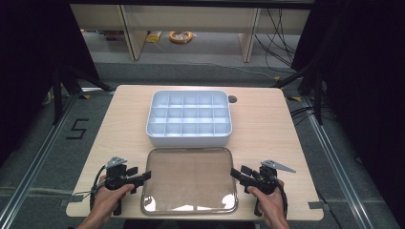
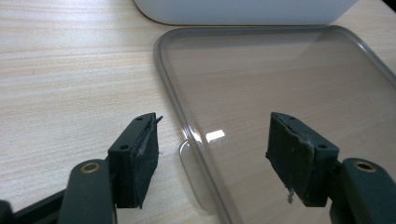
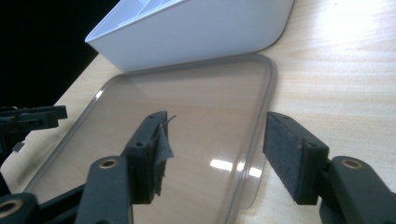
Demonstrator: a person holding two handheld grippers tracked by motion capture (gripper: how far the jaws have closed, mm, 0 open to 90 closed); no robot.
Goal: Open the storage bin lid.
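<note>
Table (image 1: 267, 129): light wood top, rounded corners; bare wood runs along the left and right sides of the items.
White compartment box (image 1: 189, 118): at the centre, toward the far side, gridded into open cells; its near wall sits just beside the lid's far edge.
Clear lid (image 1: 190, 180): flat on the table at the near edge, raised rim all round, small tabs at its left and right edges.
Left gripper (image 2: 210, 156): jaws spread wide, holding nothing; they straddle the lid's left rim and tab, one jaw over bare wood, one over the lid.
Right gripper (image 3: 215, 156): jaws likewise parted and unloaded, straddling the lid's right rim.
Left hand (image 1: 107, 200): enters from the near edge, gripper angled inward toward the lid.
Right hand (image 1: 270, 202): mirrored, gripper angled inward.
</note>
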